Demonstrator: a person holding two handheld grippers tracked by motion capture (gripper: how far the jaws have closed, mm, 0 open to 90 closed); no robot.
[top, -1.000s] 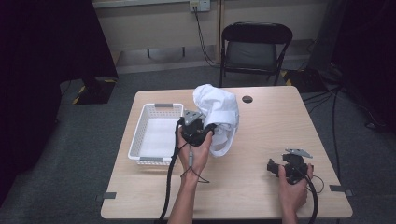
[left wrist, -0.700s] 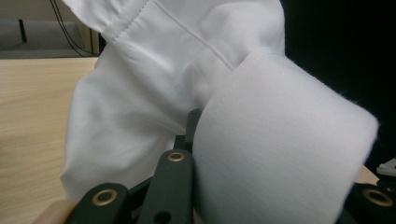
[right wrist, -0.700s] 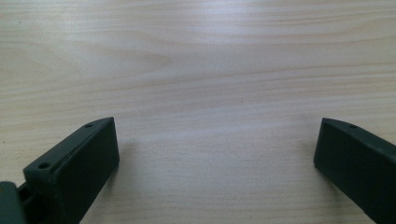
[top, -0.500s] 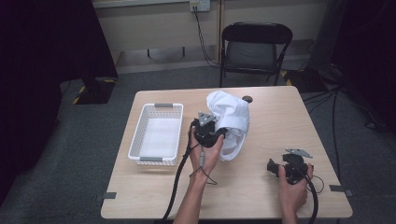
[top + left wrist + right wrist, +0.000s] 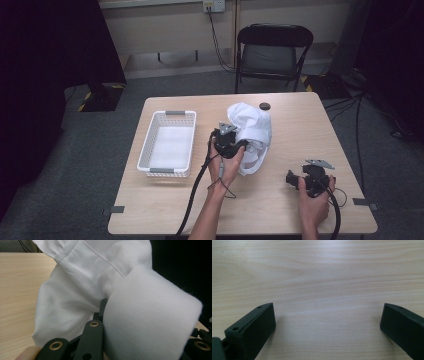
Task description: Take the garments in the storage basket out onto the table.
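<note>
A white garment (image 5: 252,130) hangs bunched over the middle of the wooden table (image 5: 270,210), its lower end near the tabletop. My left gripper (image 5: 235,147) is shut on it from the left side. In the left gripper view the cloth (image 5: 82,285) wraps over the black jaws, and a thick folded band (image 5: 150,320) covers the right jaw. At the table's right front, my right gripper (image 5: 292,179) rests low in a hand. Its jaws stand wide open (image 5: 328,325) over bare wood with nothing between them.
A white plastic basket (image 5: 150,150) stands empty at the table's left. A small black disc (image 5: 264,105) lies near the far edge. Behind the table is a black folding chair (image 5: 272,50). Cables trail from both grippers toward the front edge.
My left gripper has carried the white garment to the right and lower, away from the basket toward the table's middle. The right gripper has stayed still.
</note>
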